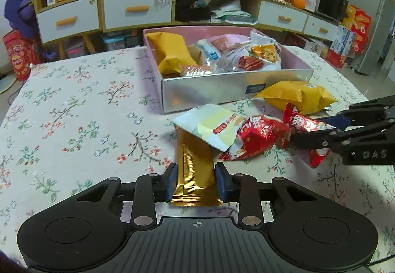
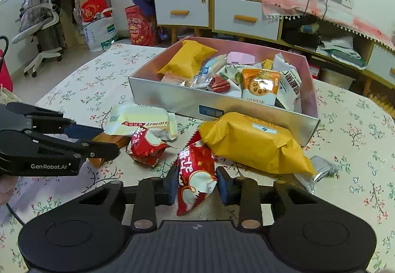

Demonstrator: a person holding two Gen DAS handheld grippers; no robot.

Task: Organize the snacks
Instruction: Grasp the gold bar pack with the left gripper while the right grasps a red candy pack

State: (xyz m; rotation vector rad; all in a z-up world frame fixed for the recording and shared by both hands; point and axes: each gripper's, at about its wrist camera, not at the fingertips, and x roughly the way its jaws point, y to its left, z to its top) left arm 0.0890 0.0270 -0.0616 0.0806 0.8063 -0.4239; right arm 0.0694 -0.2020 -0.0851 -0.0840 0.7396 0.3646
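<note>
Left gripper point(image 1: 195, 178) clamps a gold wrapper point(image 1: 195, 164) lying on the floral table point(image 1: 74, 112); right gripper point(image 2: 196, 185) pinches a red packet point(image 2: 195, 174) beside a second red packet point(image 2: 147, 148). Beyond lie a white packet point(image 2: 143, 120), a yellow bag point(image 2: 254, 143) and the snack-filled box point(image 2: 222, 102).

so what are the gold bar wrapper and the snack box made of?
Gold bar wrapper: likely metallised foil film, glossy; bright glints, ribbed crimped end seal. Snack box: probably card with a silvery satin outer face that dimly mirrors the packets, and a matte pink inside.
</note>
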